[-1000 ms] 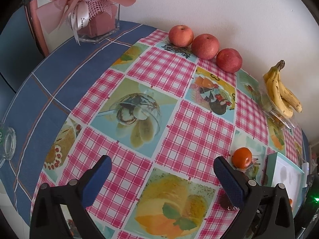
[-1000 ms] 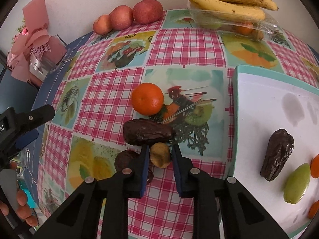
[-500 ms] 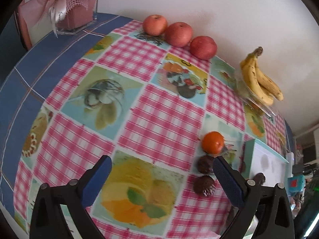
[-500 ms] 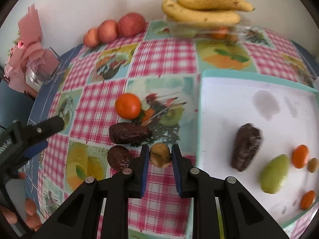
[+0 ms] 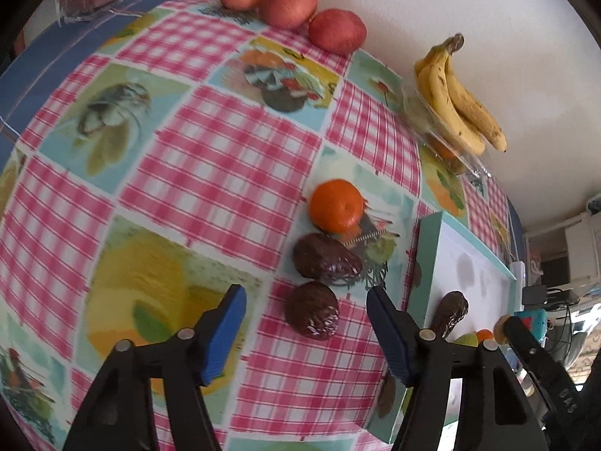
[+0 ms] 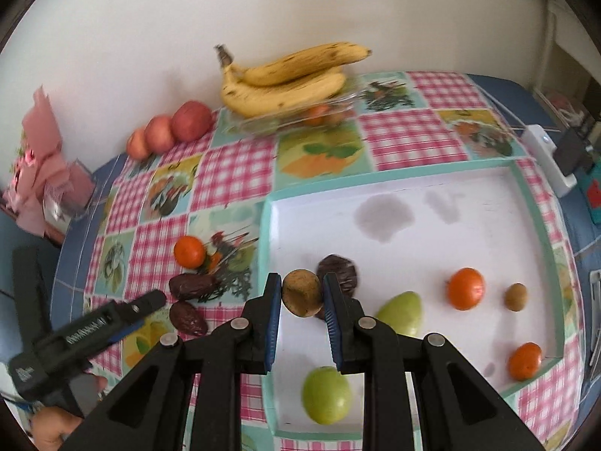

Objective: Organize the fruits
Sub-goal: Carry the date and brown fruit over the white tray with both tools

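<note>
Small brown fruit (image 6: 302, 292), clamped above tray (image 6: 541, 225)

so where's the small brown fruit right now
In the right wrist view the small brown fruit is clamped in the right tool, held above the near-left part of the white tray, in front of a dark date.

White lettering runs along the side of the left tool (image 6: 112, 319) in the right wrist view, and of the right tool (image 5: 541, 372) in the left, too blurred to read.
</note>
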`<state>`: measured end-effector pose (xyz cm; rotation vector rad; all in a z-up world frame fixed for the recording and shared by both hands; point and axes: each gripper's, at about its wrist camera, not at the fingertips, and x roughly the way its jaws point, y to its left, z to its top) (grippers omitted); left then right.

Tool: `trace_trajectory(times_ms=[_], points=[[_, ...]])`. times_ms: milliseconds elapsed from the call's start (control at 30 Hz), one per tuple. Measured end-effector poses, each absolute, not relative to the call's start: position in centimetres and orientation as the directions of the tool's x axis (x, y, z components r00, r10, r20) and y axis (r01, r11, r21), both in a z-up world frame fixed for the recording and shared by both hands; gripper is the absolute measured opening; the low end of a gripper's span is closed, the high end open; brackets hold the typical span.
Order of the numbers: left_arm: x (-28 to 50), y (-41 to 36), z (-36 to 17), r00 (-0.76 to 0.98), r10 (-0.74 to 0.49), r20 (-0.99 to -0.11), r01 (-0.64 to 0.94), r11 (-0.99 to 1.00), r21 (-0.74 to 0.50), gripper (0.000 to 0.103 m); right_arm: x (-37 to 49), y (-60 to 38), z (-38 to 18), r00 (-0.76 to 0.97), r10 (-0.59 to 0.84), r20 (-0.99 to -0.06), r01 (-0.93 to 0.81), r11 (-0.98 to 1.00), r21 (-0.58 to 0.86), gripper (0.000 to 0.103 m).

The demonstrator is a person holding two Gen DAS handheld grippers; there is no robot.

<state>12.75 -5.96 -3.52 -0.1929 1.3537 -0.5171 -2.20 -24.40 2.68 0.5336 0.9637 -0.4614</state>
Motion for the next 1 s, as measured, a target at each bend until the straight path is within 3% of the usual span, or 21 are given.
trace_trajectory(times_ms=[100,167,367,733,1000], points=[[12.4,-6.7,-4.4,0.1,-0.46,-0.882,0.232,0.873,-0.429,0.058,-2.7,-25.0,3.0,0.506,-0.131,-0.853,0.598,0.765,0.237,0.024],[12.3,-7.0,-5.0,0.081,-0.461,-0.884,0.219,0.873,-0.435,0.045,-2.9,-25.3,3.1,0.513,-0.123,-0.849,0.597,0.762,0.25,0.024],[12.0,-7.2,-4.9,0.106,-0.443,-0.89,0.22,0.883,-0.414,0.038,-3.5,-25.8,3.6,0.538,-0.109,-0.836,0.589,0.759,0.28,0.024],[11.2,-7.6,-1.1,0.203,-0.455,-0.867,0.277,0.876,-0.395,0.037,-5.2,-27.5,4.5,0.57,-0.113,-0.814,0.606,0.726,0.324,0.024],[8.5,-10.1,3.4,0.246,-0.517,-0.82,0.406,0.823,-0.397,0.037,-8.7,-31.7,4.6,0.553,-0.179,-0.814,0.698,0.633,0.335,0.024]])
